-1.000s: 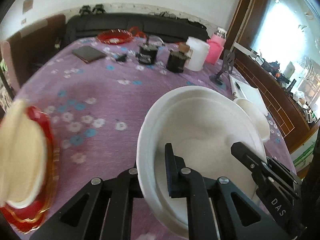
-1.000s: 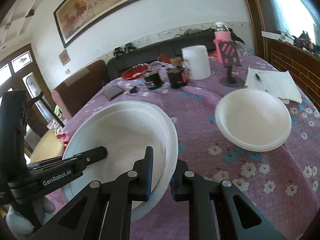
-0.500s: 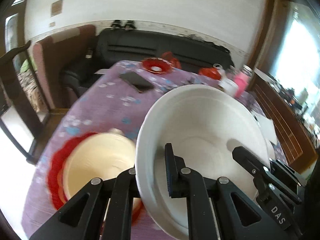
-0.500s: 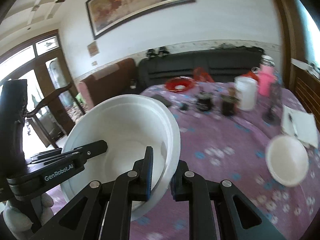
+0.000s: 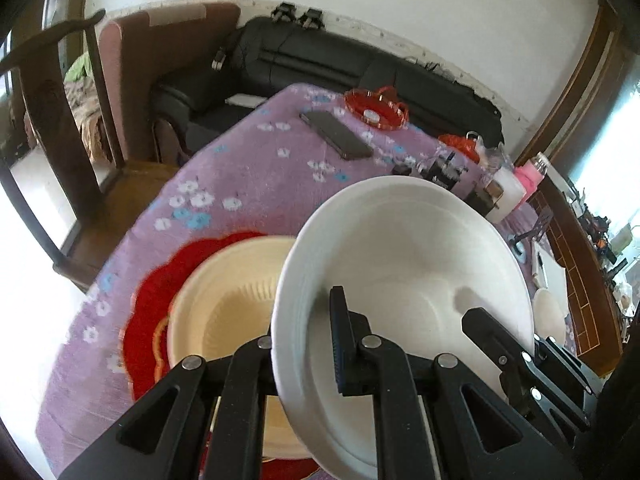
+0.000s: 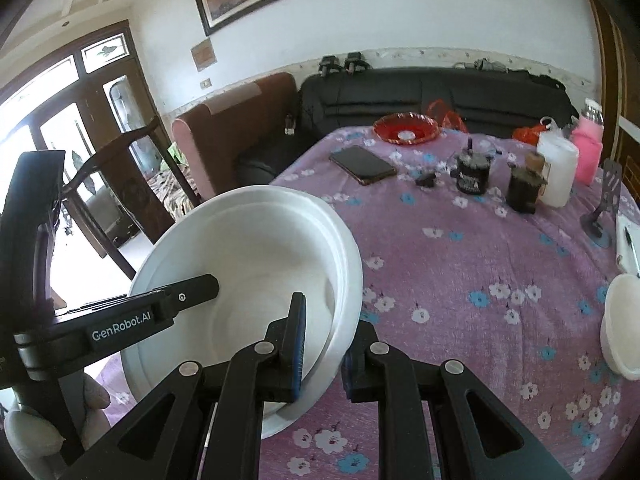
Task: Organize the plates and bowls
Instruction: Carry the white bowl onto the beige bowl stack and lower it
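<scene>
Bowl stacking step, with both of my grippers carrying one big bowl.

My left gripper (image 5: 304,344) and right gripper (image 6: 324,344) each pinch the rim of the big round white foam bowl (image 5: 404,264), held up over the cream round bowl (image 5: 228,304) on the flat red plate (image 5: 148,312). Next, I think, I must line it up and lower it gently inside.
</scene>
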### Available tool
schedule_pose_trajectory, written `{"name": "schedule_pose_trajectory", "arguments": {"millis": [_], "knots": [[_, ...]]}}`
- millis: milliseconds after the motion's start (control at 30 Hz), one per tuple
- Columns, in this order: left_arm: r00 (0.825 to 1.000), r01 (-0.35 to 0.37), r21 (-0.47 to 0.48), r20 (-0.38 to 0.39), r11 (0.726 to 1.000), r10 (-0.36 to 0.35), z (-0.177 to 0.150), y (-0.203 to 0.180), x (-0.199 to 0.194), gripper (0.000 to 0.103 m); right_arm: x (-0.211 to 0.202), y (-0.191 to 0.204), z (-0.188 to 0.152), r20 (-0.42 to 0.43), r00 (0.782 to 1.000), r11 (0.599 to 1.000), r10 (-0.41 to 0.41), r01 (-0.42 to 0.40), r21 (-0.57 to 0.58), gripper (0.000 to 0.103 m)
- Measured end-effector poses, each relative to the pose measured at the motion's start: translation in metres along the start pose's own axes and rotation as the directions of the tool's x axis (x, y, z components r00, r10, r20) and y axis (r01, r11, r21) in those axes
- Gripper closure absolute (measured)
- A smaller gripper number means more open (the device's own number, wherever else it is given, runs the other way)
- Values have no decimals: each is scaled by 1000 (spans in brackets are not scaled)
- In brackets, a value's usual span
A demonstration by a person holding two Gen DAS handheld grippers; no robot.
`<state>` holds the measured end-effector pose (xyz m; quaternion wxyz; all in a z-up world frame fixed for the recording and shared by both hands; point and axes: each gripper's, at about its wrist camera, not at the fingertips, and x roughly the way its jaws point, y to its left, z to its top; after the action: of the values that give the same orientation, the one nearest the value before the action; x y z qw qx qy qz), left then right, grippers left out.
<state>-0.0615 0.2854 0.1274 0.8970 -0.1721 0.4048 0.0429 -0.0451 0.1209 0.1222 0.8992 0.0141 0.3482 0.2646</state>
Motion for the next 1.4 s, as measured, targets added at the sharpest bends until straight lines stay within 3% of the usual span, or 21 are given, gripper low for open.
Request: {"name": "schedule_pose_trajectory", "arguments": {"millis": [233,600,833,1067,1233,1300,1400], "knots": [[997,-52,9,56,999,52,7,16,-26,93,-5,28,15,17,1000,997,26,-25,-74,86],[991,-136,-51,-23,989,135,-10,53,11,89,49,43,-8,-98,994,995,50,-58,-78,86],[992,-126,-41,-11,991,126,-11,56,12,87,57,40,-11,-102,993,996,67,-72,-50,86],[1000,-23,-109,-17,994,21,-10,72,6,78,60,43,-14,-110,991,996,74,-79,-43,86],[996,75,-135,-27,988,-79,-10,78,3,56,60,45,-14,-108,992,996,71,-78,-53,87],[985,165,-162,-22,973,-171,-8,83,3,42,62,44,-14,-112,992,996,64,-70,-50,87],[952,296,-246,-1,923,-306,-5,101,2,40,64,39,-14,-118,991,997,68,-71,-23,87]]}}
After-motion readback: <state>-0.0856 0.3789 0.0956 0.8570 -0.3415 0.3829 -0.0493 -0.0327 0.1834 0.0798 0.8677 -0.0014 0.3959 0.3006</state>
